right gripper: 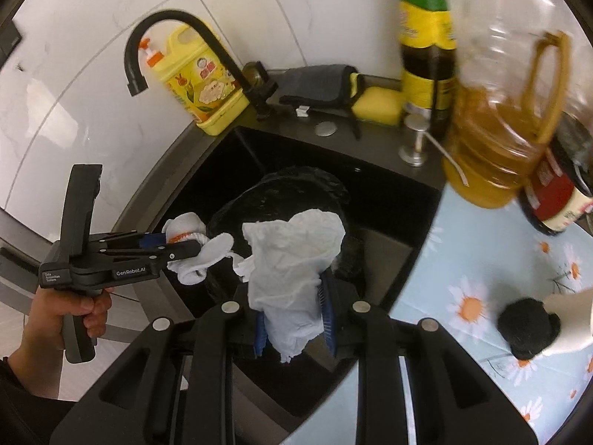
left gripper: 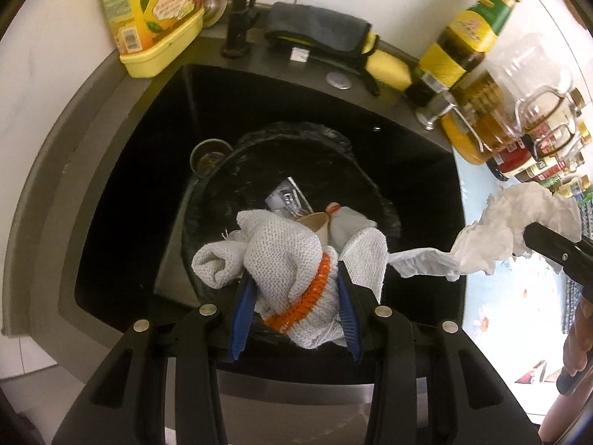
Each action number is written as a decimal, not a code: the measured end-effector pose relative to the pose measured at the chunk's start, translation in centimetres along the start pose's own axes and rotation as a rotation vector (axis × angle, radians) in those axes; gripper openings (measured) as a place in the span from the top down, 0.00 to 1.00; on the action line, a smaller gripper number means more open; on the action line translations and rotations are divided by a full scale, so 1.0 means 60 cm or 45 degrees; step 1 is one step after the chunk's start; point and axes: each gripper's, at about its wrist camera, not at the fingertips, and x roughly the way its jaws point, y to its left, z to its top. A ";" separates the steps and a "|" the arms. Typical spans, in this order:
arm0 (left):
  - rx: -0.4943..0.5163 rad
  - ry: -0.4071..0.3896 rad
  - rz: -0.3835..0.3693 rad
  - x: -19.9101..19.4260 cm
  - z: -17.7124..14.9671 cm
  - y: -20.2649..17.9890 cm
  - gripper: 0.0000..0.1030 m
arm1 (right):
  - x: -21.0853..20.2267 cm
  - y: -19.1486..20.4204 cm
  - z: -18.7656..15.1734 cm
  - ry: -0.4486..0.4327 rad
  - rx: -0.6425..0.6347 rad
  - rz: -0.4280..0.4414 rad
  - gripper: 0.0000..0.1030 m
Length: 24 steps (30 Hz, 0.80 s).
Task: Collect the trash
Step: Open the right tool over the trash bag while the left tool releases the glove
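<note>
gripping a white knit work glove [left gripper: 285, 259] with an orange cuff, the left gripper [left gripper: 296, 307] has its blue-padded jaws closed onto the fabric, and the glove hangs just above the mouth of a bin lined with a black trash bag [left gripper: 296, 148] that stands inside the dark sink [left gripper: 122, 200]. the right gripper [right gripper: 292, 307] is clamped on a crumpled white paper towel [right gripper: 296, 252], held over the near rim of the same bag. inside the bag lie a brown paper cup [left gripper: 315, 222], a second glove [left gripper: 352, 218] and a clear plastic wrapper [left gripper: 289, 196]. beyond the bag, a drain strainer [left gripper: 205, 157] sits in the sink floor. on the far ledge stand a black faucet [right gripper: 178, 37], a yellow dish soap bottle [right gripper: 204, 78], a grey cloth [left gripper: 318, 29] and a yellow sponge [right gripper: 378, 105]. to the right, on the daisy-print counter cover [right gripper: 481, 278], stand a dark green-labelled bottle [left gripper: 467, 40] and a jug of cooking oil [right gripper: 493, 148]; a black scrubber [right gripper: 526, 328] lies nearer.
</note>
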 end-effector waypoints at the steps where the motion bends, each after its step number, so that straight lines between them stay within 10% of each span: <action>1: -0.002 0.010 -0.005 0.006 0.004 0.008 0.62 | 0.011 0.006 0.008 0.015 -0.005 0.000 0.76; 15: -0.094 0.077 -0.069 0.064 0.036 0.065 0.62 | 0.121 0.054 0.077 0.181 -0.131 -0.010 0.74; 24: -0.174 0.140 -0.054 0.086 0.042 0.081 0.40 | 0.151 0.056 0.097 0.211 -0.099 0.003 0.54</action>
